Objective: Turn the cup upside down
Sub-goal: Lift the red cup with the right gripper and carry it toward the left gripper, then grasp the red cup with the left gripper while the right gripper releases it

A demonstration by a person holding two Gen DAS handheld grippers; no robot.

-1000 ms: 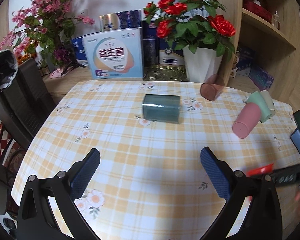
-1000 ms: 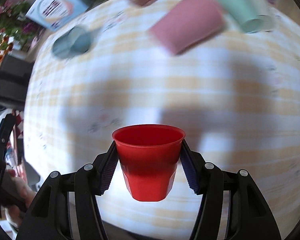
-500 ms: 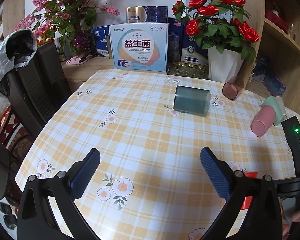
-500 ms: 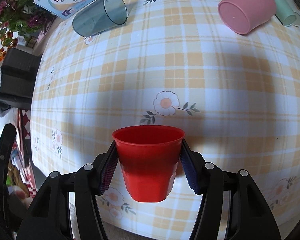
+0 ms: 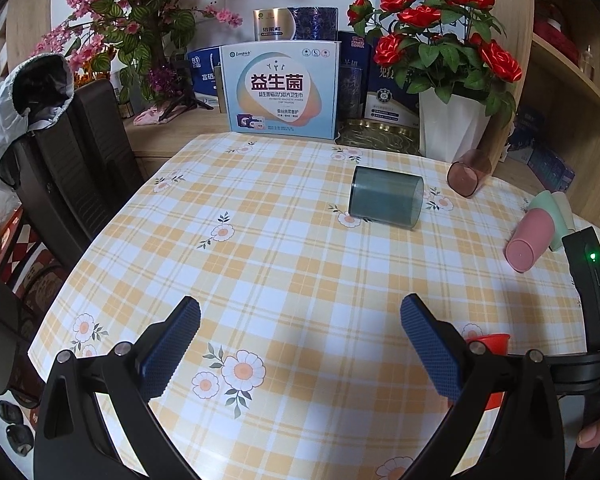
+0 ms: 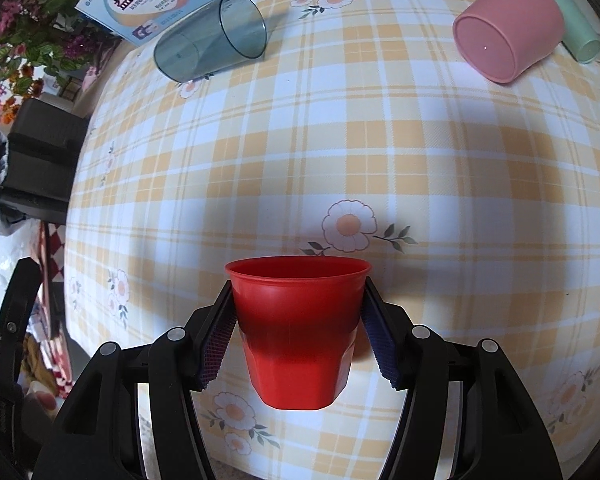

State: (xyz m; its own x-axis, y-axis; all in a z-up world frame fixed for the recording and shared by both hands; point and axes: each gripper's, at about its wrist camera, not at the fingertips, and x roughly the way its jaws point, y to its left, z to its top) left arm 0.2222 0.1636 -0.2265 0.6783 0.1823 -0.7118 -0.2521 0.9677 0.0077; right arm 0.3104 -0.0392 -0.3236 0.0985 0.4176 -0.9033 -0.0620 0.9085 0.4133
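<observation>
My right gripper (image 6: 298,340) is shut on a red cup (image 6: 298,332), held upright with its mouth up above the near part of the checked tablecloth (image 6: 380,152). Part of the red cup (image 5: 490,340) shows in the left wrist view, behind my right finger. My left gripper (image 5: 300,344) is open and empty above the near table edge. A dark clear cup (image 5: 386,202) lies on its side mid-table, also seen in the right wrist view (image 6: 212,38).
A pink cup (image 5: 528,238) and a mint cup (image 5: 550,208) lie on their sides at the right. A brownish clear cup (image 5: 468,172) lies by the white flower pot (image 5: 448,132). Boxes (image 5: 282,88) and flowers stand behind the table. A black chair (image 5: 72,160) stands left.
The right gripper has lowered the red cup closer to the table, still upright. The left gripper's view has swung left and steadied, staying open.
</observation>
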